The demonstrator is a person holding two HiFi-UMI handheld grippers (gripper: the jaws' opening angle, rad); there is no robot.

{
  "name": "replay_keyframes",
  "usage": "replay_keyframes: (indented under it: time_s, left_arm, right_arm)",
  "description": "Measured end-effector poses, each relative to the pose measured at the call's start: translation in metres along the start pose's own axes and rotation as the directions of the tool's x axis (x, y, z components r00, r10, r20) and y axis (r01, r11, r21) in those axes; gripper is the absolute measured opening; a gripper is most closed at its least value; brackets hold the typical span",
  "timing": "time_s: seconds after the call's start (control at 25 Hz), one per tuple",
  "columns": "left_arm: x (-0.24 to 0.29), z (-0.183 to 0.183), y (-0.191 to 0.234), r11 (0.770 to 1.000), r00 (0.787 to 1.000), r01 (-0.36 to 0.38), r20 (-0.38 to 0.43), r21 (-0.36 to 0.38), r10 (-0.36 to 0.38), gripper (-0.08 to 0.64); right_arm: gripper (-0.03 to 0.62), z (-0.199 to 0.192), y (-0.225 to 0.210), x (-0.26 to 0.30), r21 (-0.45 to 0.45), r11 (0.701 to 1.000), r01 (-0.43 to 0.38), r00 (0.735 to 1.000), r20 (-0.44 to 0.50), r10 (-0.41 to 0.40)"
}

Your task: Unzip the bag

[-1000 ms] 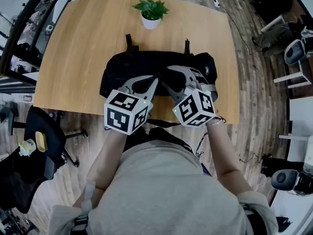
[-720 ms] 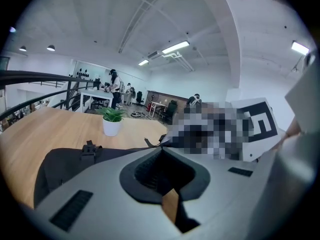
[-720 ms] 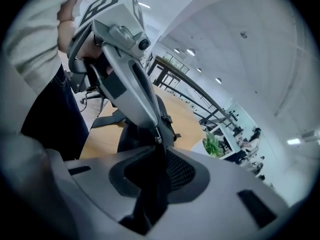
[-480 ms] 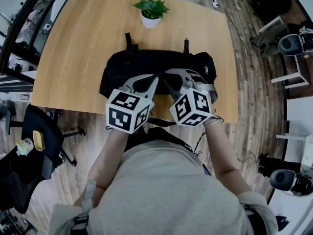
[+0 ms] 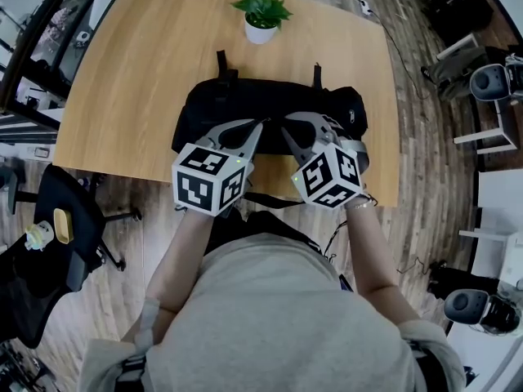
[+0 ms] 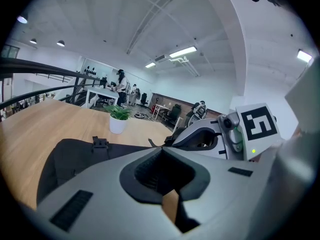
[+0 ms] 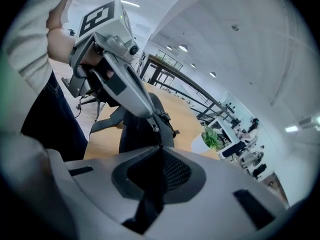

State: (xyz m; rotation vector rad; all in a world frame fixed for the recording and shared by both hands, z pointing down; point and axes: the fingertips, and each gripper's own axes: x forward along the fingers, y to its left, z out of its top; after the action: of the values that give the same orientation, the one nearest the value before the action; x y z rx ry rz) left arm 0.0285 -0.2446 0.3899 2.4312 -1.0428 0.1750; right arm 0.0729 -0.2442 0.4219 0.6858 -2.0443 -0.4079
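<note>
Bag (image 5: 245, 109): black, lying flat across the near half of the wooden table (image 5: 114, 80), long side toward me, with a potted plant (image 5: 263, 19) beyond it. Left claw (image 5: 260, 126): my jaws are pressed together, tip at the bag's top near its middle; I cannot tell whether fabric is nipped. Right claw (image 5: 286, 131): just beside the left, tips nearly meeting. My jaws here have just been closing and now pinch a dark pull strap (image 7: 159, 156) that runs from the bag in between them.
</note>
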Motion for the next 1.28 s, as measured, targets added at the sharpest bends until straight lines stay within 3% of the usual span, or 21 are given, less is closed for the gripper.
replay_keyframes:
  time_s: [0.44,1.0,1.28]
  left_arm:
    - [-0.029,-0.004,0.034,0.994,0.994,-0.106,0.005,0.005,0.106,0.018]
    - [-0.071,-0.01,0.082,0.968,0.969,-0.245,0.026,-0.047,0.247,0.018]
    - [-0.081,-0.015,0.102,0.955,0.955,-0.296,0.012,-0.022,0.296,0.021]
  right_arm:
    - [0.028,-0.005,-0.007,0.0,0.054,0.998,0.015,1.0,0.006,-0.015]
    - [0.028,-0.009,-0.012,0.002,0.083,0.995,0.061,0.998,0.002,-0.061]
    - [0.028,-0.011,-0.009,0.006,0.097,0.993,0.061,0.998,0.002,-0.061]
